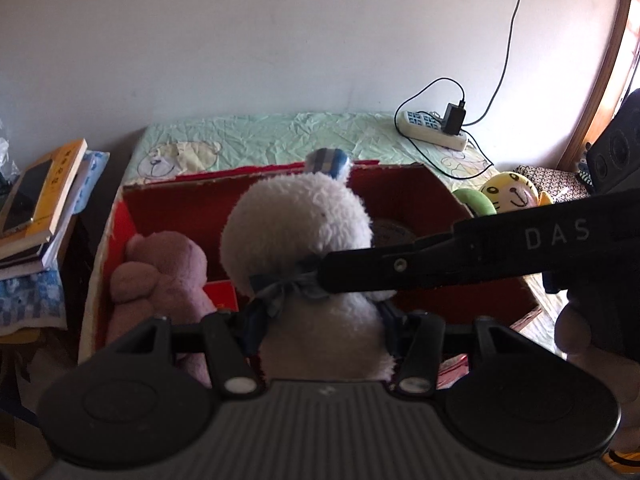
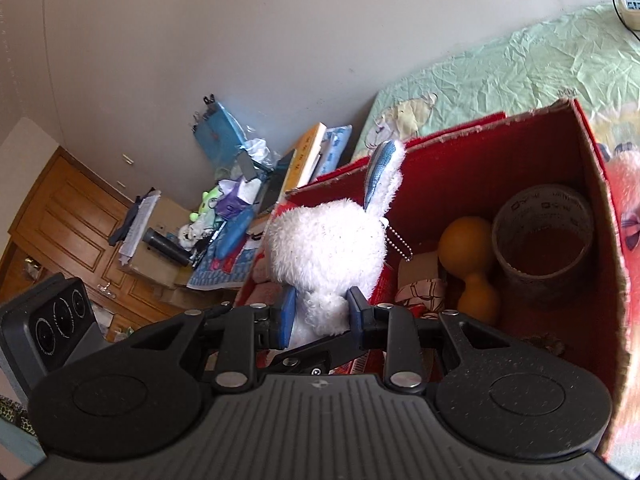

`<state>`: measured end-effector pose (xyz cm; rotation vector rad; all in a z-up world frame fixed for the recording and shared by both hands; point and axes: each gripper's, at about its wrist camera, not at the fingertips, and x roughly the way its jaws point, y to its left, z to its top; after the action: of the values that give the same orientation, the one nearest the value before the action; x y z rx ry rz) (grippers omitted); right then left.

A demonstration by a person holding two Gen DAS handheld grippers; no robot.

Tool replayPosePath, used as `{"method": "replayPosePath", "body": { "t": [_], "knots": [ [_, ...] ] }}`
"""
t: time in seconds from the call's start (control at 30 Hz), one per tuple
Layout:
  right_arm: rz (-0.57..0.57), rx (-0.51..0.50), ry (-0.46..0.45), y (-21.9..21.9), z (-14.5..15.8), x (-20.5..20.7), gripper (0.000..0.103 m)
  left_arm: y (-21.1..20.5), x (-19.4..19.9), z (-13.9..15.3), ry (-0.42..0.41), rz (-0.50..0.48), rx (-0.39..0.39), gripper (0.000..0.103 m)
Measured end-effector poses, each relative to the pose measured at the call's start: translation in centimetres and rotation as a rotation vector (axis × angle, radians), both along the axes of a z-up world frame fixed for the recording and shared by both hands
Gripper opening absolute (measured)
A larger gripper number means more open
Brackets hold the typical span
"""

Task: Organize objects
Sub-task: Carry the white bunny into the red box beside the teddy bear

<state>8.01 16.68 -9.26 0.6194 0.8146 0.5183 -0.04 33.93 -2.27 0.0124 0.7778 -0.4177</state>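
Red box [image 2: 592, 148] — pink plush [image 1: 160, 276], tape roll [image 2: 542, 248], gourd [image 2: 470, 264]

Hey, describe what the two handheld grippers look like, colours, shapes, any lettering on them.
Both are matte black. Each has a ribbed grey front plate flanked by two round black discs, with silver pivot pins on the linkage arms. The right gripper has blue finger pads. The right gripper's arm bears pale "DAS" lettering. The left gripper looks the same build.
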Motion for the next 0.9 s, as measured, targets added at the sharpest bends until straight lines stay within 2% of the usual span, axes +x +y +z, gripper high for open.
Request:
{"method": "replayPosePath", "body": {
  "t": [0.43,0.7,0.77,0.83,0.9],
  "knots": [
    [-0.037,-0.075,0.148,1.8,-2.8,2.8,0.030,1.3,2.7,-3.9,0.113,0.012,0.012,0.054],
    [-0.059,-0.104,0.186,1.5,-3.2,3.0,0.032,1.1,2.9,-4.6,0.109,0.004,0.015,0.064],
    [-0.065,-0.146,0.186,1.6,-2.7,2.9,0.038,1.0,3.0,-4.7,0.116,-0.003,0.012,0.067],
    [-0.067,-0.191,0.165,1.6,-2.3,2.6,0.038,1.0,3.1,-4.6,0.130,-0.013,0.005,0.073],
    [-0.065,-0.186,0.161,1.1,-2.1,2.5,0.045,0.9,3.3,-4.5,0.146,-0.020,-0.006,0.077]
  ]
}}
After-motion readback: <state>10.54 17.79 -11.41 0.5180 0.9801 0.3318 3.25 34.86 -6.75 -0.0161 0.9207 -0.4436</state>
